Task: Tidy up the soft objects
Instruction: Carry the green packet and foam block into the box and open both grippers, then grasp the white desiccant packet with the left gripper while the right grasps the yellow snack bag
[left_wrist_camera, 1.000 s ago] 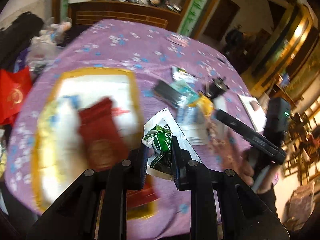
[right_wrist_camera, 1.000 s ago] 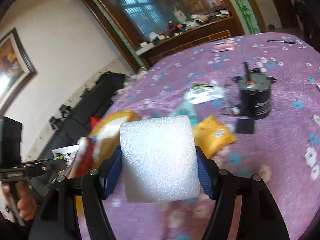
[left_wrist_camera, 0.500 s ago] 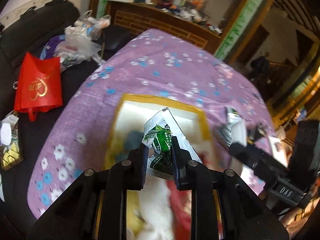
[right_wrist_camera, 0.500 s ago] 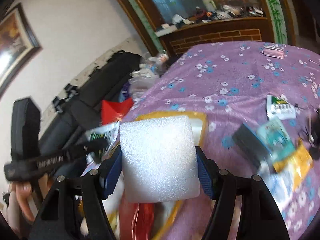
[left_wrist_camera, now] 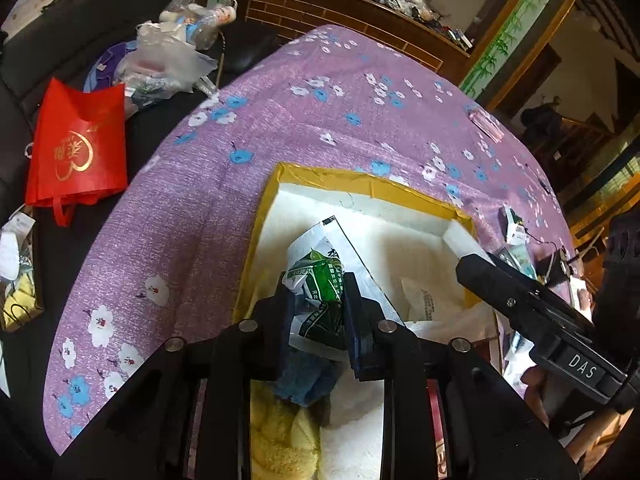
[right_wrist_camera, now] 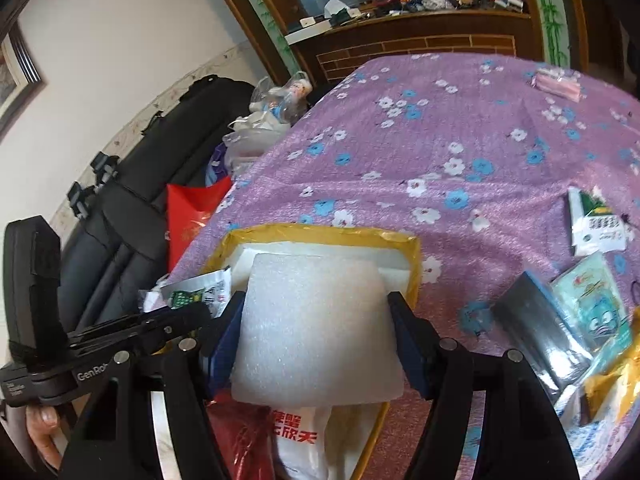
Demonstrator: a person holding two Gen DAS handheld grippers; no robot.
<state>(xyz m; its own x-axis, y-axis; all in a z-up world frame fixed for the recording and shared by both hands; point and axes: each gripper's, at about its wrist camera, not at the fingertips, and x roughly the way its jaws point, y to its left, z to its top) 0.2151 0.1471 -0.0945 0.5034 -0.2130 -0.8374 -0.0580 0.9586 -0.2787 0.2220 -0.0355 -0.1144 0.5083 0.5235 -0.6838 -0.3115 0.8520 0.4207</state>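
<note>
My left gripper [left_wrist_camera: 320, 300] is shut on a green and white packet [left_wrist_camera: 320, 276] and holds it over the white foam box with yellow taped rim [left_wrist_camera: 360, 180]. My right gripper [right_wrist_camera: 316, 332] is shut on a white foam block [right_wrist_camera: 312, 328], also above the box [right_wrist_camera: 320, 232]. The box holds a yellow cloth [left_wrist_camera: 280, 432], a blue cloth [left_wrist_camera: 304, 380], a white bag with red print [right_wrist_camera: 300, 436] and a red pouch [right_wrist_camera: 236, 432]. The right gripper also shows at the right of the left wrist view [left_wrist_camera: 480, 268].
The table has a purple flowered cloth [left_wrist_camera: 280, 128]. Several packets [right_wrist_camera: 592, 232] and a dark flat pack [right_wrist_camera: 536, 328] lie right of the box. A red bag [left_wrist_camera: 76, 148] and plastic bags [left_wrist_camera: 168, 60] sit on the dark sofa to the left.
Both grippers have swung left from the pile of packets to above the box, each still holding its object. The box now lies directly below them.
</note>
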